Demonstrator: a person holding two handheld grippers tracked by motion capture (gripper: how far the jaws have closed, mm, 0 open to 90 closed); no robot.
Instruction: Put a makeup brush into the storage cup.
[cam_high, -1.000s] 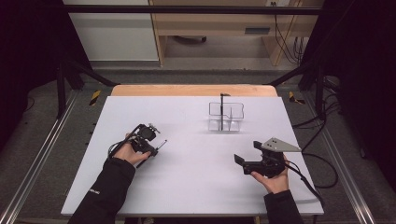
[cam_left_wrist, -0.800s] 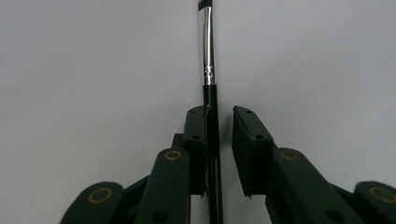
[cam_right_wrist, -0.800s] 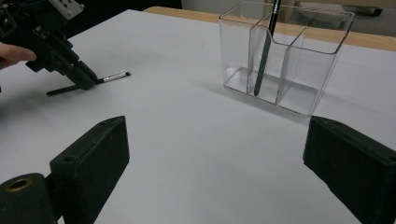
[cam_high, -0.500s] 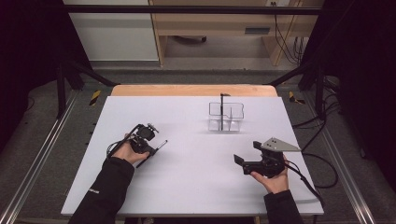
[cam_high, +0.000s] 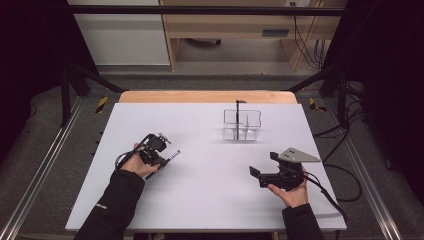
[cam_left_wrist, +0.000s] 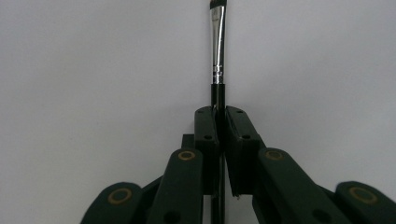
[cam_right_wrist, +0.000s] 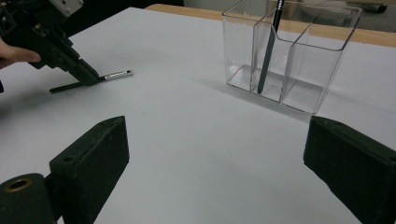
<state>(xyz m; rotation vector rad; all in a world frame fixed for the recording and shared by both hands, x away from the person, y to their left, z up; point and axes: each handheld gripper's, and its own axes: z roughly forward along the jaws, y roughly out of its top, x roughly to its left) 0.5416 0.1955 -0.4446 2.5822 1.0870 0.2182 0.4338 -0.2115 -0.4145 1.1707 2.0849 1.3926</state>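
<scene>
Your left tongs (cam_left_wrist: 219, 122) are clamping the brush (cam_left_wrist: 217, 51) by its black handle, low over the white counter (cam_high: 210, 175); your right tongs (cam_right_wrist: 215, 154) are gaping empty, well apart

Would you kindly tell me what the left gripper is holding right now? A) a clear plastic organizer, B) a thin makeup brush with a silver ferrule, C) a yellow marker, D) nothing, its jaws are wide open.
B: the left gripper has its jaws shut on the black handle of the makeup brush, low over the white table.
</scene>
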